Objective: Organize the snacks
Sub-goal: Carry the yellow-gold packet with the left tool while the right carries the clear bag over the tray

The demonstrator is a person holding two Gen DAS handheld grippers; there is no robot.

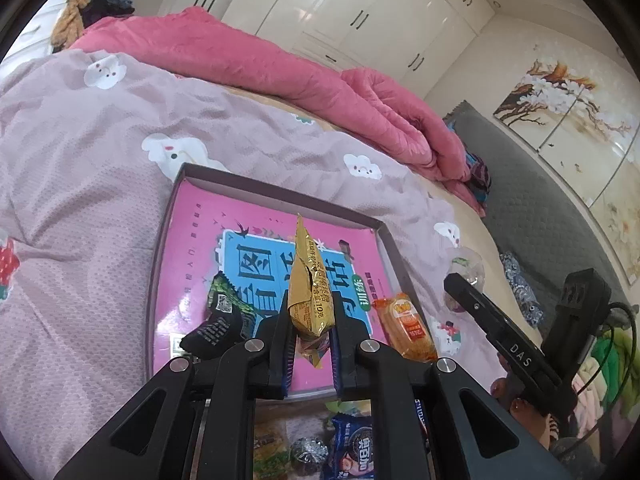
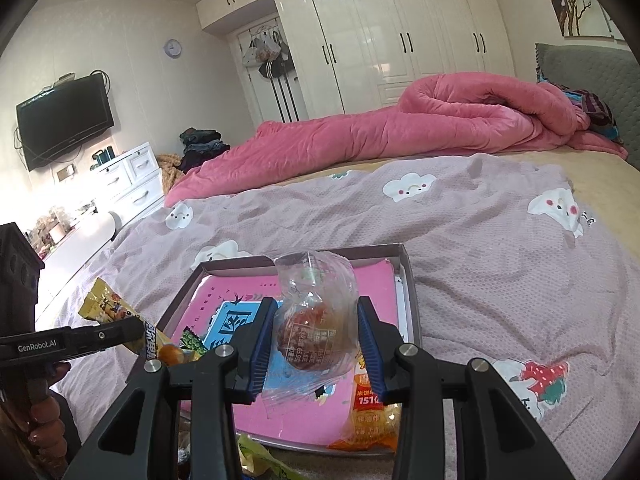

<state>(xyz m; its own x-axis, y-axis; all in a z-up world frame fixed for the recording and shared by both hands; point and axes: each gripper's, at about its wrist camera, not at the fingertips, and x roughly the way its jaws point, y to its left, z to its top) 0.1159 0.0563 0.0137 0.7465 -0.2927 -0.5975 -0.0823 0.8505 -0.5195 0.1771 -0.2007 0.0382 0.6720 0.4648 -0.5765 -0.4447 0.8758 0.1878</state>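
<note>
Two snack packets are held above a shallow grey cardboard tray (image 1: 386, 236) with a pink printed sheet on its floor, which lies on a mauve cloud-patterned bedspread (image 1: 80, 184). The left gripper (image 1: 312, 320) is clamped tight on the lower part of a gold foil sachet (image 1: 310, 284), which stands upright between the pads with its crimped top pointing away. The right gripper (image 2: 316, 344) is closed, with the jaws part-way apart, on a clear crinkled plastic wrapper (image 2: 316, 312) containing a brown round piece. Both packets are judged light and soft; the foil is probably slippery and easily creased, so a sealed edge or the flat lower body would be the safer place to be taken. The clear wrapper is loose and bulky, so it is best gripped around its solid contents rather than by the film, and gently, since the contents may crush. An orange rice-cracker packet (image 1: 410, 330) and a dark green-and-black packet (image 1: 224, 318) already lie in the tray.
</note>
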